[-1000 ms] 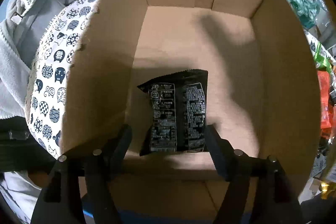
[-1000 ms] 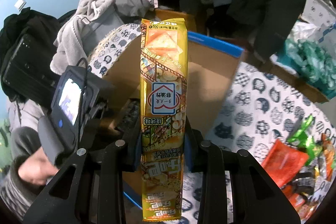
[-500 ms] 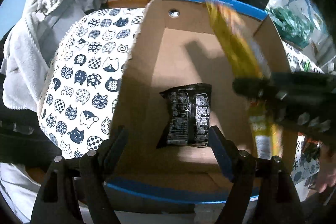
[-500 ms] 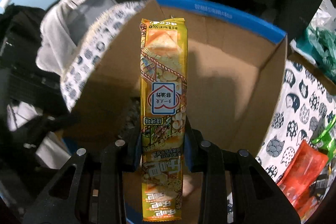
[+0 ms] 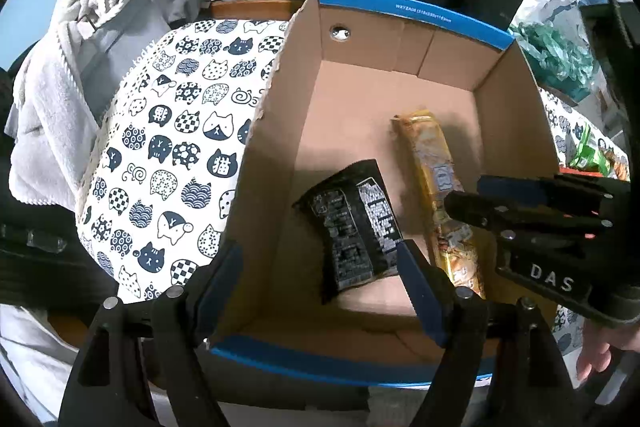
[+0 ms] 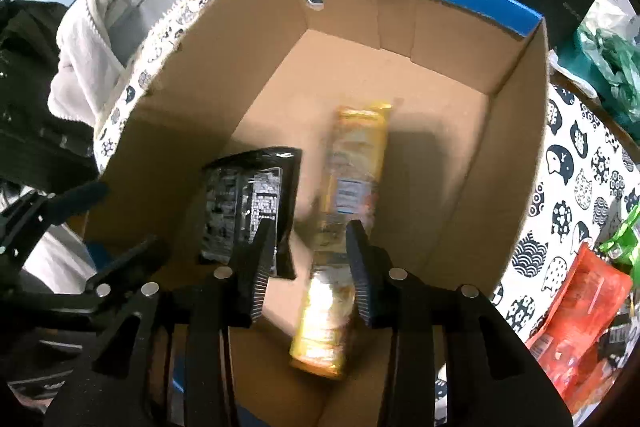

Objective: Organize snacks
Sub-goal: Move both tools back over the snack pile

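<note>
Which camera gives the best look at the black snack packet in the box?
The left wrist view: the black packet lies sharp and almost fully visible on the box floor, printed text showing. In the right wrist view, a gripper finger covers its lower edge.

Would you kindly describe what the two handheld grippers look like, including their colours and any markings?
Both are black plastic frames with small round silver fasteners. The left gripper has two tapering fingers faced with smooth blue pads. The right gripper has fingers with blue pads edged by fine grey ribbing. Seen from the left wrist view, the right gripper's body carries white letters "DAS". No cables or sleeves show.
</note>
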The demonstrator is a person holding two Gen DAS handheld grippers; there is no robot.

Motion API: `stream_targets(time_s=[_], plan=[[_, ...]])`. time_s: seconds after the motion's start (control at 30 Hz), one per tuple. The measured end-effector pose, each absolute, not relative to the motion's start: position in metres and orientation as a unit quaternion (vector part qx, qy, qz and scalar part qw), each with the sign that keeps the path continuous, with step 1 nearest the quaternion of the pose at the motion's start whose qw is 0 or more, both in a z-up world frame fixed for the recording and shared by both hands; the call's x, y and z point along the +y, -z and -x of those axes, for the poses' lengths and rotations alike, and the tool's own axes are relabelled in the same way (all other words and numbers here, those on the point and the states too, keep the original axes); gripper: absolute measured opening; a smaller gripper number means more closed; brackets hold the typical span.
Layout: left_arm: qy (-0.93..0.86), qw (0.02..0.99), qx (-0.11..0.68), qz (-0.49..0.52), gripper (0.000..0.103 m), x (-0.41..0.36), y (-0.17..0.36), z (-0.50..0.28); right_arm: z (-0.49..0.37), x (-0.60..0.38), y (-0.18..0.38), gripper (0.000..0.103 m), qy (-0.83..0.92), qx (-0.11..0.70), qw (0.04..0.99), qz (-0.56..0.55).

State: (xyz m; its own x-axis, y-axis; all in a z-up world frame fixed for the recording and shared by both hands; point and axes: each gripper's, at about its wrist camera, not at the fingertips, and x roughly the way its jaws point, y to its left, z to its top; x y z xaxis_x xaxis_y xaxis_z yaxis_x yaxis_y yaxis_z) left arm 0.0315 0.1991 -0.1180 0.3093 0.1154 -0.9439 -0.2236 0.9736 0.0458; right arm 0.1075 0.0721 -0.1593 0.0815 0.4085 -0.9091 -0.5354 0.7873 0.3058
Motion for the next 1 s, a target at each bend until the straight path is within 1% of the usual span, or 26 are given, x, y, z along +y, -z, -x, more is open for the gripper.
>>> stream_targets(time_s=[0.13, 0.2, 0.27, 0.33, 0.47, 0.6, 0.83, 1.0], plan=[[-0.105, 0.816, 0.566, 0.046, 0.080, 0.195, 0.109, -0.033, -0.106, 0.058, 0.145, 0.049, -0.326, 0.584, 0.743, 0.022], [-0.103, 0.823, 0.557, 0.051, 0.080, 0.192, 0.103, -0.032, -0.105, 0.048, 0.130, 0.052, -0.327, 0.567, 0.756, 0.007], [-0.099, 0.828, 0.549, 0.059, 0.080, 0.189, 0.098, -0.033, -0.102, 0.038, 0.116, 0.060, -0.330, 0.546, 0.770, 0.001], [-0.094, 0.831, 0.544, 0.067, 0.080, 0.185, 0.093, -0.035, -0.099, 0.024, 0.099, 0.066, -0.328, 0.525, 0.786, -0.001], [-0.072, 0.839, 0.534, 0.081, 0.080, 0.168, 0.084, -0.039, -0.090, 0.000, 0.078, 0.072, -0.311, 0.499, 0.809, 0.002], [-0.052, 0.841, 0.531, 0.082, 0.080, 0.148, 0.079, -0.043, -0.085, -0.041, 0.071, 0.072, -0.280, 0.491, 0.825, 0.016], [-0.008, 0.839, 0.539, 0.077, 0.080, 0.101, 0.077, -0.052, -0.080, -0.126, 0.079, 0.073, -0.206, 0.501, 0.839, 0.049], [0.024, 0.835, 0.547, 0.060, 0.080, 0.060, 0.079, -0.059, -0.080, -0.195, 0.088, 0.073, -0.149, 0.514, 0.844, 0.027]])
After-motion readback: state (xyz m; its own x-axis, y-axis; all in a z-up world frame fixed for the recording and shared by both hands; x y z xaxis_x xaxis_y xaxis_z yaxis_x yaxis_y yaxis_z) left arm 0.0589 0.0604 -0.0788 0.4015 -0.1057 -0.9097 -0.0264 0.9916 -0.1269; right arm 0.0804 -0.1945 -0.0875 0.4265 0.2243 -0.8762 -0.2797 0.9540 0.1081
